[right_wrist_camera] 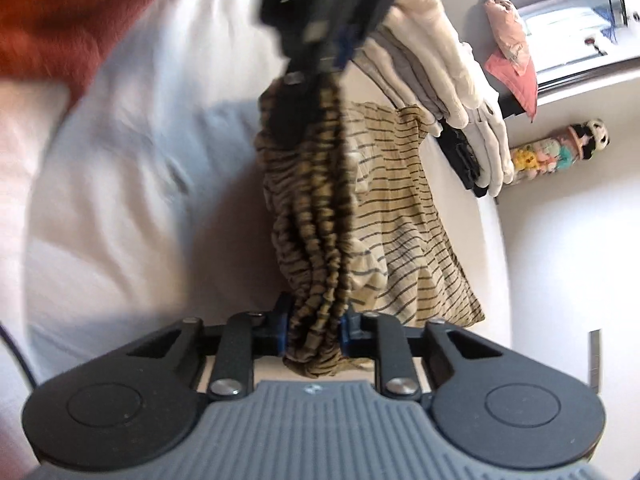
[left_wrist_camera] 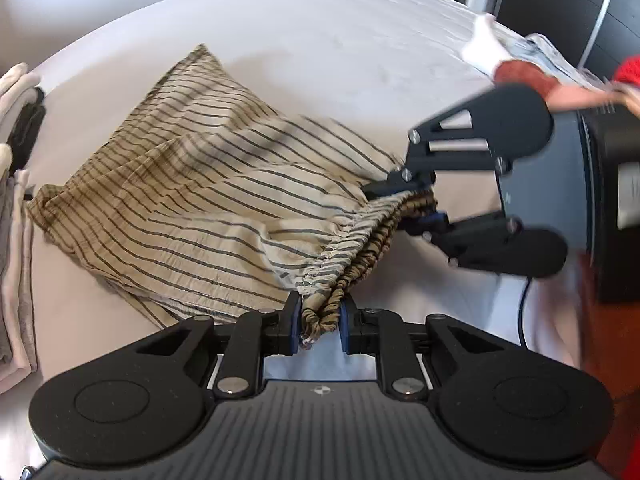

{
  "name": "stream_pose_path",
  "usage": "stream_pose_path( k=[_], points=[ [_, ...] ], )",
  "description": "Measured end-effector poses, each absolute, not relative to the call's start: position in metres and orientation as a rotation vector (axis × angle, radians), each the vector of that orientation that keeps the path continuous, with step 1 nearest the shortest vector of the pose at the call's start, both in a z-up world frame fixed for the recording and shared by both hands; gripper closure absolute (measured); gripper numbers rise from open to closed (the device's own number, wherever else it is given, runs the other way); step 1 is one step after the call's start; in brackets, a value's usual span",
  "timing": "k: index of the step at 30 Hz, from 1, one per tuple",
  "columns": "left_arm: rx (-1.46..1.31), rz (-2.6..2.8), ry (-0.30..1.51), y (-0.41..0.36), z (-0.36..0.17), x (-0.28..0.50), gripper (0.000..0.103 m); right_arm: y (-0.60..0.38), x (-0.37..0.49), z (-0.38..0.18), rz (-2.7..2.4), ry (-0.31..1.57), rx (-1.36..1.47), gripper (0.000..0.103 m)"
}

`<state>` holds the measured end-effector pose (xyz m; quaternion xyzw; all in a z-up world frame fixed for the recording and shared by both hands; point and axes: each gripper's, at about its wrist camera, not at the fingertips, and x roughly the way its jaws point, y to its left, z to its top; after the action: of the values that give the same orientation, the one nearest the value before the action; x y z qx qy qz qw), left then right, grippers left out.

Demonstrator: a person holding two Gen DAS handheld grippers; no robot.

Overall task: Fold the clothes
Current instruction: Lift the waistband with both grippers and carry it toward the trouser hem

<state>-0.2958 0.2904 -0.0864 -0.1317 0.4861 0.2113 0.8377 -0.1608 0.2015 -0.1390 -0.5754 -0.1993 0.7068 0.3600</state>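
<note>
- Left gripper [left_wrist_camera: 320, 322]: nearest element of the left wrist view; its blue-padded jaws are clamped on one end of the gathered elastic waistband [left_wrist_camera: 348, 264] of the striped garment [left_wrist_camera: 192, 184].
- Right gripper [left_wrist_camera: 416, 208]: seen beyond and to the right in the same view, jaws likewise closed on the other end of the waistband. In the right wrist view the same grip appears in the foreground [right_wrist_camera: 314, 328], with bunched fabric pressed between the pads.
- Waistband: spans gripper to gripper, lifted and ruched rather than pulled taut. Its long axis therefore lies along the line joining the two grippers.
- Striped garment: beige with dark stripes, probably shorts or a skirt. From the held edge the body trails away to the left wrist camera's left and lies crumpled on the bed sheet [left_wrist_camera: 340, 52], its far hem resting on the sheet.
- Governing relation: the garment's length runs crosswise to the held waistband, so a fold would likely carry the waistband across toward the far hem. Neither gripper is clearly nearer that hem.
- Folded stack [left_wrist_camera: 18, 216]: pale, grey and dark items piled at the bed's edge, just beyond the garment's far end.
</note>
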Motion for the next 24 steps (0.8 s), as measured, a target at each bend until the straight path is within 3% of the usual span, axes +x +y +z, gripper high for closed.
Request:
stream_pose_path(
  k=[12, 24],
  points=[
    [-0.318, 0.289, 1.063, 0.263, -0.064, -0.31, 0.082, 0.171, -0.149, -0.077, 2.043, -0.187, -1.5, 0.084],
    [-0.355, 0.499, 0.815, 0.322, -0.029, -0.325, 0.08, 0.223, -0.142, -0.045, 1.949, -0.117, -1.221, 0.084]
  ],
)
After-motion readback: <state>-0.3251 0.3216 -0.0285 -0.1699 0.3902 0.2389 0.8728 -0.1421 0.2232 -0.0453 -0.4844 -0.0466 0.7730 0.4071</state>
